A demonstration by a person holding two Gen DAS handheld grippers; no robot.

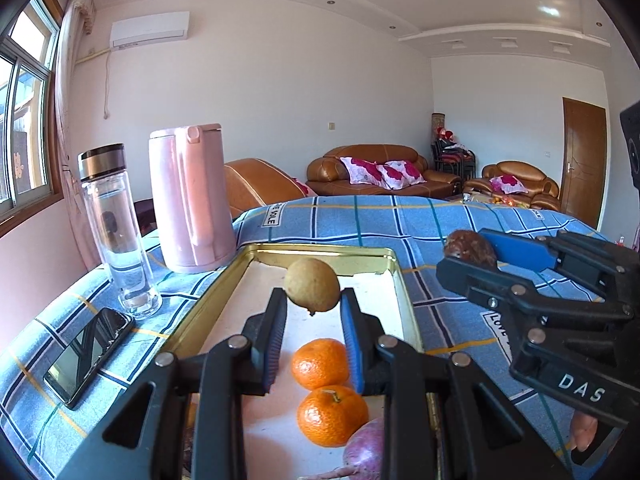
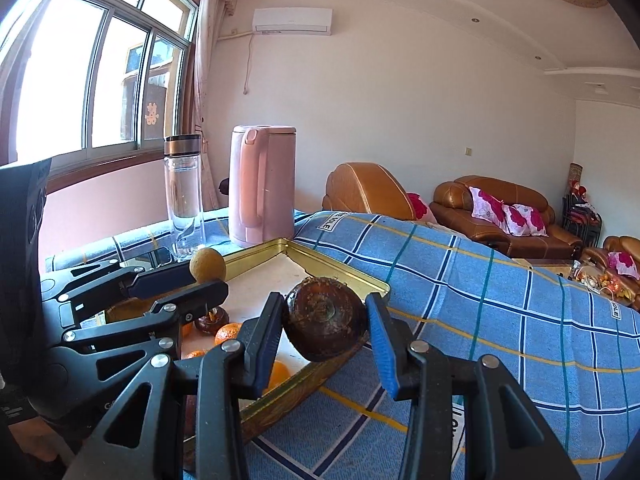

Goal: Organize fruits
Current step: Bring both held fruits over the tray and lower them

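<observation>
Left wrist view: the left gripper [image 1: 313,300] pinches a small tan fruit [image 1: 312,285] at the very tips of its blue fingers [image 1: 275,336], in the middle of the frame above the gold tray [image 1: 404,308]. The hold is shallow, so I judge the fruit could pop forward or twist out if the squeeze eases, then roll across the tray floor. Its stem nub points down and toward the camera; it is nearly round, with its slightly longer axis running upright. Two oranges [image 1: 320,364] and a purple root [image 1: 366,450] lie in the tray below, lower centre, so a dropped fruit could strike them. At right of the frame the right gripper [image 1: 470,252] holds a dark brown fruit [image 1: 472,247].

Right wrist view: the right gripper's fingers [image 2: 262,344] squeeze the dark brown fruit [image 2: 325,318] at centre frame, over the tray's near rim [image 2: 340,274]. Its flat, ringed end faces the camera, so its short axis points along the fingers and its broad face stands upright. Released here, it may catch the rim and tumble onto the blue checked cloth [image 2: 480,292]. The left gripper [image 2: 206,276] sits at left with the tan fruit [image 2: 207,266] at its tips; the two tools are near enough that I judge a collision possible.
</observation>
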